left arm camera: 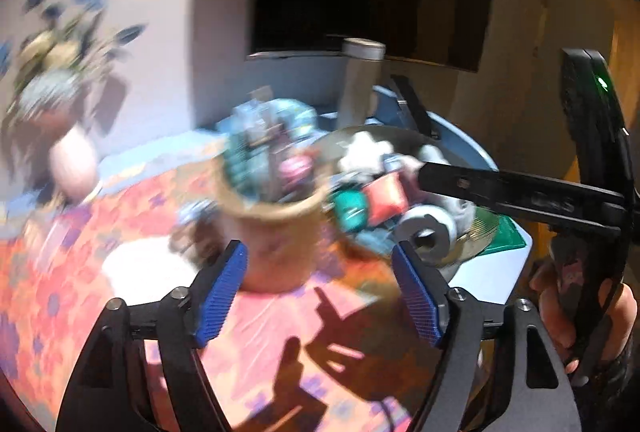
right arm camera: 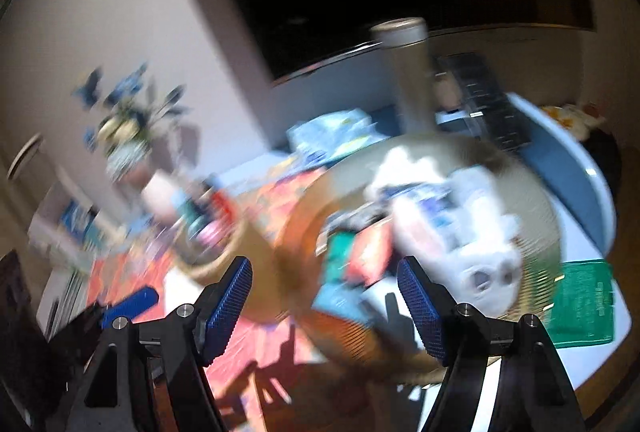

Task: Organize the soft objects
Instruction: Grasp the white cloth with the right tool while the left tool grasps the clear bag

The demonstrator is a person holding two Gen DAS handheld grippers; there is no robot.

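Both views are blurred. A wide woven basket on the table holds soft things: a white plush toy, a teal pouch, a coral cushion and a grey roll. The same pouch and cushion show in the left wrist view. My left gripper is open and empty, just short of a small tan basket filled with items. My right gripper is open and empty before the wide basket. One of its black fingers reaches over that basket.
An orange floral cloth covers the table. A vase of flowers stands at the left and a tall grey cylinder at the back. A green mat lies right of the wide basket. A person's hand holds the right gripper.
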